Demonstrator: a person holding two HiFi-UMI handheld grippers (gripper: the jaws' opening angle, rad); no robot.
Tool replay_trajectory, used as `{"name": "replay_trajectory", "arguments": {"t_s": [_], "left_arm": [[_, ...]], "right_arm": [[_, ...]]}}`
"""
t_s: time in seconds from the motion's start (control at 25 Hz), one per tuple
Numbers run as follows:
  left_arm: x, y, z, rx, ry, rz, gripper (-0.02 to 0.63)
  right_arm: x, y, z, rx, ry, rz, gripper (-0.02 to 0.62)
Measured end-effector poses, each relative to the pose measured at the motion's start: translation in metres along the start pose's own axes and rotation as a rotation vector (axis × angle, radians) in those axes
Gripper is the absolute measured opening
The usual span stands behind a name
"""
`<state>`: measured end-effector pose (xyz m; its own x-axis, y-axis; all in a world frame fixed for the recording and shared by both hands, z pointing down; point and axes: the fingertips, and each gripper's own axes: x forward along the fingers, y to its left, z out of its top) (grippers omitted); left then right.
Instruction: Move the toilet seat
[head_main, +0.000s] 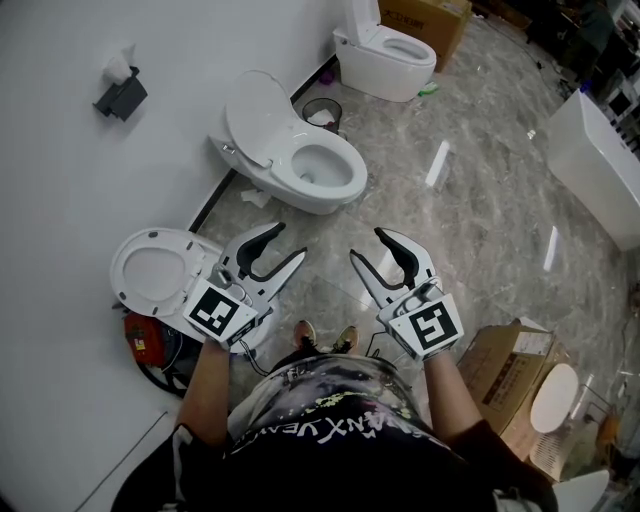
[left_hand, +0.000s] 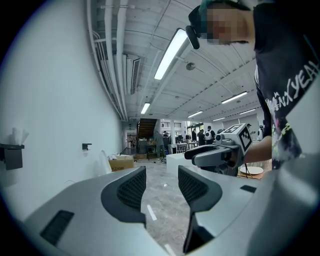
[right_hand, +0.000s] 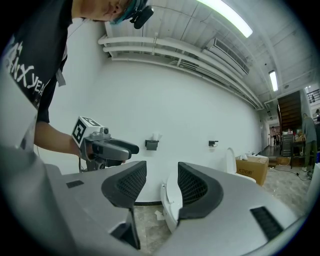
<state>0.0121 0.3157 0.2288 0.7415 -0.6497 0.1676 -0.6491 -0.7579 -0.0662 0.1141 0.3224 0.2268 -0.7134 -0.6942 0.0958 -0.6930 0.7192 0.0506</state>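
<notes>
Toilet seat (head_main: 150, 272) at far left of the head view, a white ring tipped up toward the white wall (head_main: 60, 180), just left of the left gripper (head_main: 290, 242); the bowl under it is mostly covered by that gripper. A red object (head_main: 146, 340) lies on the floor below the seat, by the wall. Left gripper is held in the air over that toilet, jaws wide apart with nothing between them; the left gripper view (left_hand: 161, 186) shows only marble floor (left_hand: 160, 210) through the gap, no contact with the seat. Further up in the middle stands a second toilet (head_main: 320, 172) with its lid up, a small bin (head_main: 322, 112) behind it, and a third toilet (head_main: 385, 58) at the top. Right gripper (head_main: 367, 245) is level with the left one, near it but apart, over bare floor, also spread wide and empty; in the right gripper view (right_hand: 162, 186) a white toilet (right_hand: 169, 205) shows through the gap, well beyond the pads, not touched. Cardboard box (head_main: 505, 360) sits at lower right.
</notes>
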Motion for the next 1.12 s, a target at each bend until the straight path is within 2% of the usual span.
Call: {"name": "replay_trajectory", "arguments": {"t_s": [0.52,0.8,1.12], "left_arm": [[0.012,-0.036,-0.002,-0.006,0.01,0.018,0.219],[0.022,-0.032,-0.004,0.001,-0.031,0.0,0.219],[0.038,-0.006,-0.012,-0.006,-0.052,-0.01,0.219]], "right_arm": [[-0.04,-0.014,-0.011,-0.008,-0.002,0.0,0.187],[-0.037,-0.024,-0.019,-0.015,0.002,-0.01,0.192],[-0.011,-0.042,-0.023,-0.027,0.006,-0.026,0.196]]}}
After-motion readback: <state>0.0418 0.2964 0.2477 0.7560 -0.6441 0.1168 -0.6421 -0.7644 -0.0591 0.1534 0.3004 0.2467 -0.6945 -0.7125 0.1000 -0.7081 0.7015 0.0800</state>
